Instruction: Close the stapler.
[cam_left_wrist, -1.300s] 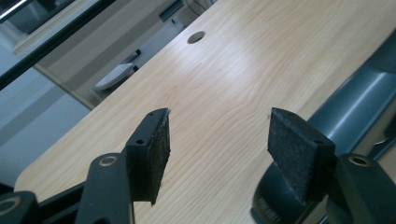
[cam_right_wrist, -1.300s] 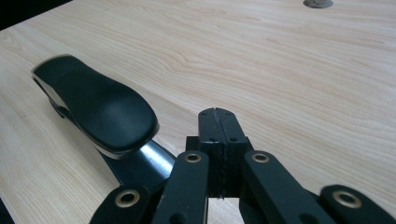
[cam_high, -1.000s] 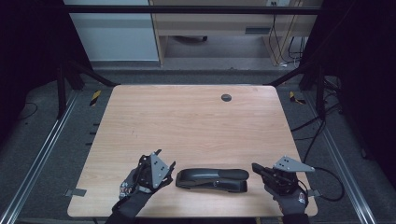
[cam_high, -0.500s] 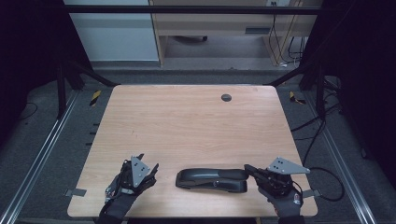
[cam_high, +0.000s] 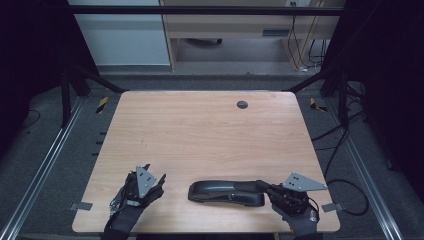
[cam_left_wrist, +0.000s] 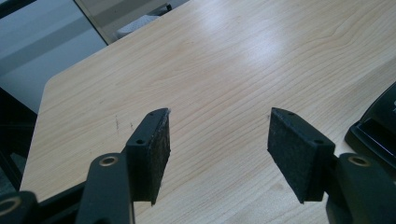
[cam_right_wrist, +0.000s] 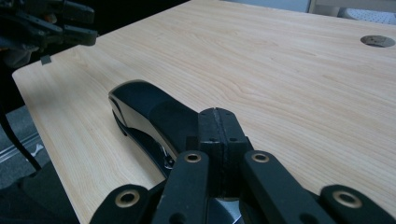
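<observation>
Stapler (cam_high: 226, 192): lay near table (cam_high: 200, 135) front edge. Right gripper (cam_high: 267, 189): jaws together, touching its end. Left gripper (cam_high: 152, 179): jaws apart, empty, beside it. Risk: closed jaws could shove stapler sideways.

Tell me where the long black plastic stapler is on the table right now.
In the high view, the long black plastic stapler lies near the front edge of the wooden table, right of centre, between the left gripper and the right gripper, whose shut jaws are at its right end.
</observation>
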